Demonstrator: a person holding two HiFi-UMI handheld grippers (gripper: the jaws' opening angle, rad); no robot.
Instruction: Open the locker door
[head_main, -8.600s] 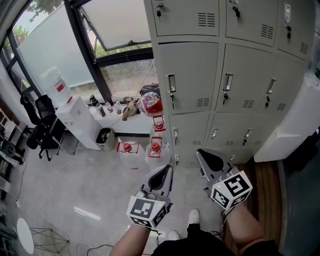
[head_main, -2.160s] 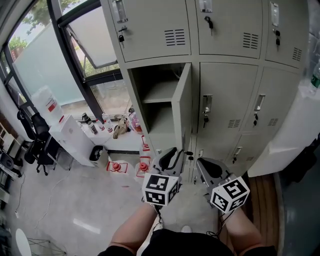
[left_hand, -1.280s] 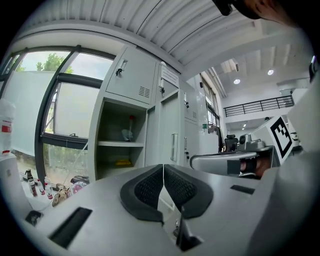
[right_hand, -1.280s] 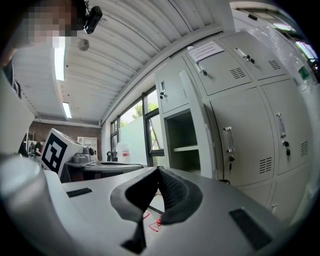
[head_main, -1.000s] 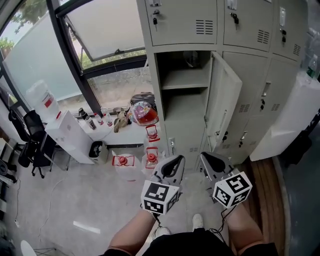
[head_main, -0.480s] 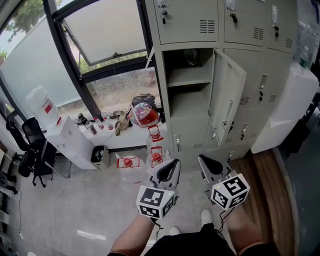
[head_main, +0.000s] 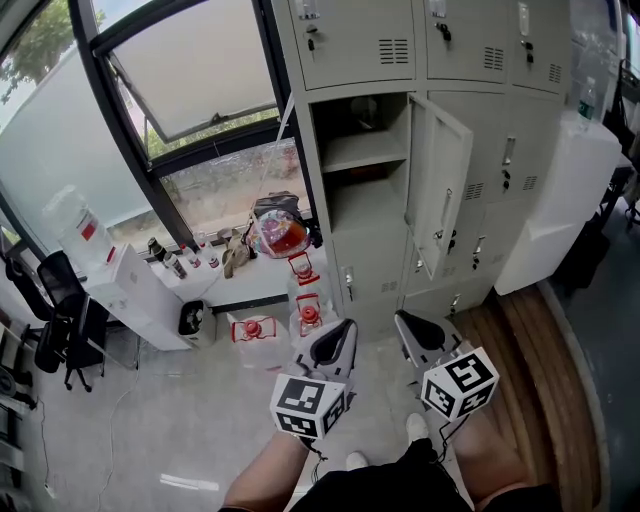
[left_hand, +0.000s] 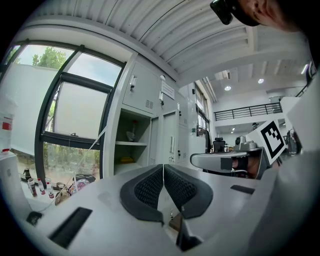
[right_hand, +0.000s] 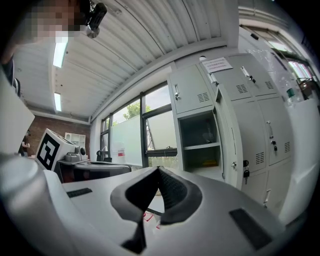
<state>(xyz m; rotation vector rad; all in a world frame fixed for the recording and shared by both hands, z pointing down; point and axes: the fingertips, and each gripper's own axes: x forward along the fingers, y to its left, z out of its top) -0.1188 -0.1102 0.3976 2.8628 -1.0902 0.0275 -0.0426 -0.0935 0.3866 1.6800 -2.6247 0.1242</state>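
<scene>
The grey locker bank (head_main: 350, 40) stands ahead. One middle-row compartment (head_main: 365, 170) is open, with a shelf inside. Its door (head_main: 440, 200) swings out to the right, handle and key on its free edge. Both grippers hang low in front of my body, well short of the lockers and touching nothing. My left gripper (head_main: 346, 326) is shut and empty, its pads together (left_hand: 163, 168). My right gripper (head_main: 401, 319) is also shut with nothing in it (right_hand: 159, 172). The open compartment (right_hand: 202, 140) and the door's edge (right_hand: 229, 145) show in the right gripper view.
Two water jugs with red caps (head_main: 255, 326) (head_main: 304, 308) stand on the floor by the locker base. A red bag (head_main: 280, 232) lies on the low sill. A white cabinet (head_main: 140, 290) and an office chair (head_main: 55, 310) are left. A large white unit (head_main: 560, 200) stands right.
The locker door, shut in the oldest frame, now stands open. Over the last second both grippers stay shut and low, and the view has pulled back slightly from the lockers.
</scene>
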